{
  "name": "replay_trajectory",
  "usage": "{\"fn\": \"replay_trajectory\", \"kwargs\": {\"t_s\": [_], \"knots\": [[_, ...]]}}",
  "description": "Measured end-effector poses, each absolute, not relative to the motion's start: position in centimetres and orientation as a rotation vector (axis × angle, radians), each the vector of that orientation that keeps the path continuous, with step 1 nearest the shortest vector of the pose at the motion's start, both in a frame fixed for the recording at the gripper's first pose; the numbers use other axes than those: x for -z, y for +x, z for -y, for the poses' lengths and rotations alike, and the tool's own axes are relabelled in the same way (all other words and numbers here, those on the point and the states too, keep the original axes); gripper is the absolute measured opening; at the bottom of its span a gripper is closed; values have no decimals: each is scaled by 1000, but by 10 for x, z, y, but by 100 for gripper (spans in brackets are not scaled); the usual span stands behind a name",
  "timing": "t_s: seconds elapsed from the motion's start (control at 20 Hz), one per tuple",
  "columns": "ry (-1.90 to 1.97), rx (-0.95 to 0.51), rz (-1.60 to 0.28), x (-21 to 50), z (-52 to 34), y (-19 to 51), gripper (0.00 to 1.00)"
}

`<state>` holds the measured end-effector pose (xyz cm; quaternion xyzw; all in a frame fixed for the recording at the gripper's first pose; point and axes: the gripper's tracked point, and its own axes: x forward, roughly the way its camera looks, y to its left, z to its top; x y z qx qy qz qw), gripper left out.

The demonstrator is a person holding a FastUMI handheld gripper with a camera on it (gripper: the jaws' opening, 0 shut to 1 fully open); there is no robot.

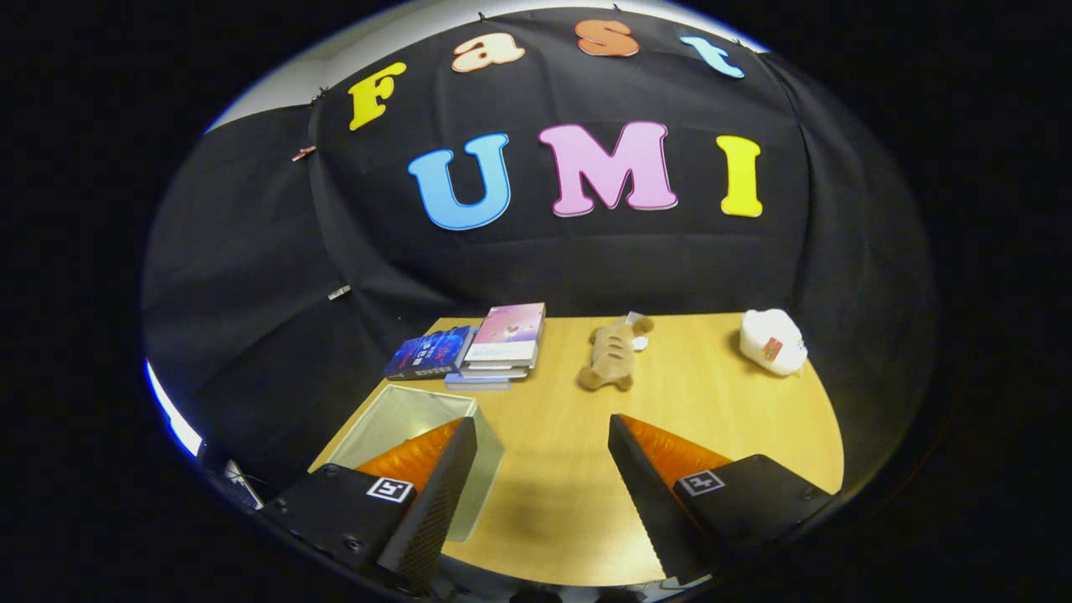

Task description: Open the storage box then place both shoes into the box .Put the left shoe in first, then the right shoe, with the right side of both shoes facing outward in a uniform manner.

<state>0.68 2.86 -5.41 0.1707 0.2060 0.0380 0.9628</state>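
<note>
A translucent, pale storage box (400,409) stands on the wooden table (712,419) at its near left corner. My left finger (435,486) hangs over the box's right wall. My gripper (543,425) is open, its fingers wide apart above bare tabletop, with nothing between them. I look down into the box from above and cannot tell whether a clear lid covers it.
Beyond the fingers, at the table's far edge, lie a blue book (431,352) and a stack of books with a pink cover (507,335). A tan plush toy (611,356) lies in the middle. A white soft object (770,342) sits far right.
</note>
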Motion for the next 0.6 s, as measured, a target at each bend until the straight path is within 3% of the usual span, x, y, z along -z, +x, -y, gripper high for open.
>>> {"fn": "replay_trajectory", "kwargs": {"t_s": [0.6], "knots": [[148, 44, -177, 25, 82, -29, 98]]}}
